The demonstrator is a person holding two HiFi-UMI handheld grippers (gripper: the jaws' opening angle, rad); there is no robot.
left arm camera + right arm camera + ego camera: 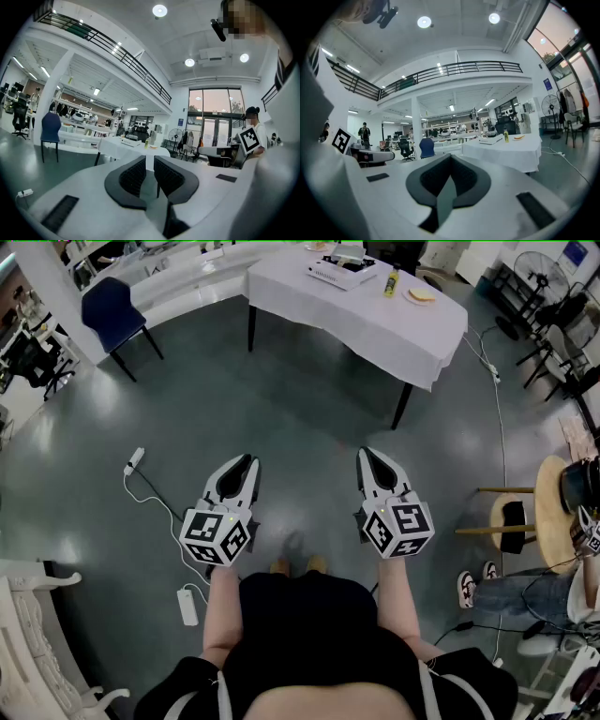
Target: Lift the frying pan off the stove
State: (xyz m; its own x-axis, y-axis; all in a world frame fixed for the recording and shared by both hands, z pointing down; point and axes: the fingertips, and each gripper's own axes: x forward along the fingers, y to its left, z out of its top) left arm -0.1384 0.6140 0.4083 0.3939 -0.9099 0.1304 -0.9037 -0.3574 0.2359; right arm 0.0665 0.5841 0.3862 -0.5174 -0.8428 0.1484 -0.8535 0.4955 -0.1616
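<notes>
A table under a white cloth (375, 324) stands far ahead across the grey floor. On it lie a flat white stove (339, 273), a yellow bottle (391, 281) and a plate (422, 294). I cannot make out a frying pan at this distance. My left gripper (251, 461) and right gripper (365, 454) hang side by side at waist height, well short of the table. Both point toward it, shut and with nothing in them. The table (126, 147) shows small beyond the left gripper (150, 159). It also appears, table (511, 150), to the right of the right gripper (450, 157).
A blue chair (112, 310) stands at the far left by a long white counter. Power strips (134, 461) and a cable lie on the floor to my left. A wooden stool (511, 521) and a seated person's legs (506, 592) are at the right.
</notes>
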